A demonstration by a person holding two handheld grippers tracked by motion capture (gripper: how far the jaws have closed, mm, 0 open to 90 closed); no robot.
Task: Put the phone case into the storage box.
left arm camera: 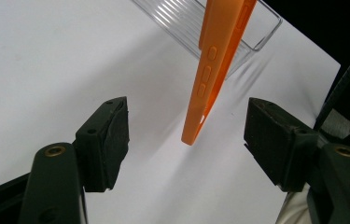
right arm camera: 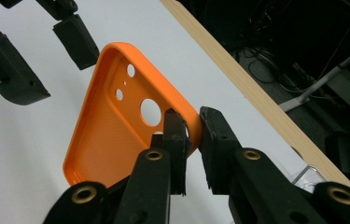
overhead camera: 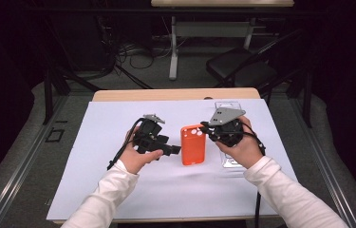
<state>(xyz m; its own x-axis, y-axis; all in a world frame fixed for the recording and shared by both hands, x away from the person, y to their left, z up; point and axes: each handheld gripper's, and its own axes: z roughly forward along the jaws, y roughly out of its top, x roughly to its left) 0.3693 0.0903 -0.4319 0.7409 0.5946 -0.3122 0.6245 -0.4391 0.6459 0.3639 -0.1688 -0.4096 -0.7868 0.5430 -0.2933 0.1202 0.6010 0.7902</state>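
Right gripper view: orange case [right arm camera: 112, 135] between fingers [right arm camera: 175, 135]

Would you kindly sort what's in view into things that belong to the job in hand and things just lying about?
In the job:
- orange phone case, clamped at its rim by the right gripper
- left gripper, jaws open beside the case
- clear plastic tray on the table

Lying about:
- black chair
- floor cables

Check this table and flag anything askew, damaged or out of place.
Nothing looks damaged or spilled. The orange phone case is off the table, pinched at one corner by the right tool, so it hangs tilted. The left tool stands open around its lower end without touching. The clear plastic tray lies flat behind.
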